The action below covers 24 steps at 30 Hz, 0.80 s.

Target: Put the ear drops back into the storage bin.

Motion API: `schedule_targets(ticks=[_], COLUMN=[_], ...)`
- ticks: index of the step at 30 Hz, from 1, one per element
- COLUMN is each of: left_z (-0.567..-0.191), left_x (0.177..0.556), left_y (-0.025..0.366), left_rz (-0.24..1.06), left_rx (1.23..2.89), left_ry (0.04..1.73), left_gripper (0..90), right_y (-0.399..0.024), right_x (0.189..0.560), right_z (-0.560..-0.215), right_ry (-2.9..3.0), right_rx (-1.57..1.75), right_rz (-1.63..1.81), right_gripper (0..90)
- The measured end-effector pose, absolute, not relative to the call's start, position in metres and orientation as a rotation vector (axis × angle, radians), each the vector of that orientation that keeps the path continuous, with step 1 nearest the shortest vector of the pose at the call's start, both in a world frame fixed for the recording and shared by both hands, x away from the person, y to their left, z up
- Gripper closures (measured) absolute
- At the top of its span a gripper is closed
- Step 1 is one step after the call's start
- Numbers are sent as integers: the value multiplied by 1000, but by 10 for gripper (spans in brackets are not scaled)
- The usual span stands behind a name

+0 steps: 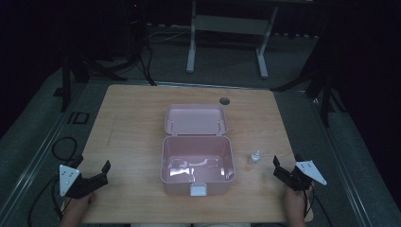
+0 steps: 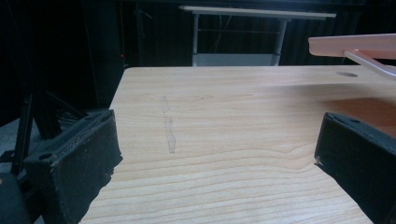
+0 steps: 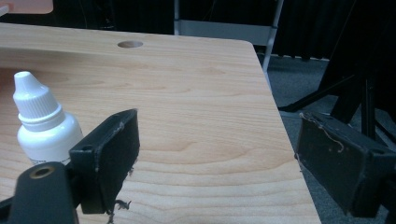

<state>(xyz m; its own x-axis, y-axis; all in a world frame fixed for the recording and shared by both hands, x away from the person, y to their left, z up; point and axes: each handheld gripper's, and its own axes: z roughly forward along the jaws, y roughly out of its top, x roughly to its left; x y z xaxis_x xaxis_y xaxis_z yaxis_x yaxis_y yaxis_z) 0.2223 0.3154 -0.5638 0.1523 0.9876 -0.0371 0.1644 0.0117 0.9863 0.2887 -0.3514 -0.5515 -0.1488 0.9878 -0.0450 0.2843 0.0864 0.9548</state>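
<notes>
Left gripper (image 1: 97, 176) sits at lower left of the high view, held in a hand (image 1: 75, 208) at the bottom edge, over the table (image 1: 132, 127). Jaws apart, nothing between them. In the left gripper view the two black jaws stand wide at the lower corners with bare wood between (image 2: 219, 154).

Centre of the high view: pink box (image 1: 197, 165), open and upright on the table, lid (image 1: 195, 119) hinged back behind it toward the top of the frame. White latch tab (image 1: 198, 190) on its front wall. Lid edge shows at the upper right of the left gripper view (image 2: 355, 45).

Right of the box, just beside its right wall but apart from it: small white dropper bottle (image 1: 254, 158), upright, cap on. In the right gripper view it stands at the left edge (image 3: 42, 126), partly behind the near jaw, not between the jaws.

Lower right of the high view: right gripper (image 1: 283, 171), held in a hand (image 1: 295, 208), near the bottle but not touching it. Jaws apart, only tabletop between them (image 3: 210, 154).

Round cable hole (image 1: 224, 100) in the table, upper centre-right.
</notes>
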Motion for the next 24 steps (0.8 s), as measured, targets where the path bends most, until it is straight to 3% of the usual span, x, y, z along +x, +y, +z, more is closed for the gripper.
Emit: schedule_targets(ticks=[14,24], left_z=[-564,-564], left_x=[223,223], left_y=[315,315], left_rz=[991,991], left_rx=[1382,1386], left_ry=[1219,1219], left_gripper=[4,4], right_y=[-346,-352], right_x=[286,292], right_z=[-547,-548], right_ry=[1678,1952], right_rx=[1291,1493], right_rz=[1112,1025], right_gripper=[155,127])
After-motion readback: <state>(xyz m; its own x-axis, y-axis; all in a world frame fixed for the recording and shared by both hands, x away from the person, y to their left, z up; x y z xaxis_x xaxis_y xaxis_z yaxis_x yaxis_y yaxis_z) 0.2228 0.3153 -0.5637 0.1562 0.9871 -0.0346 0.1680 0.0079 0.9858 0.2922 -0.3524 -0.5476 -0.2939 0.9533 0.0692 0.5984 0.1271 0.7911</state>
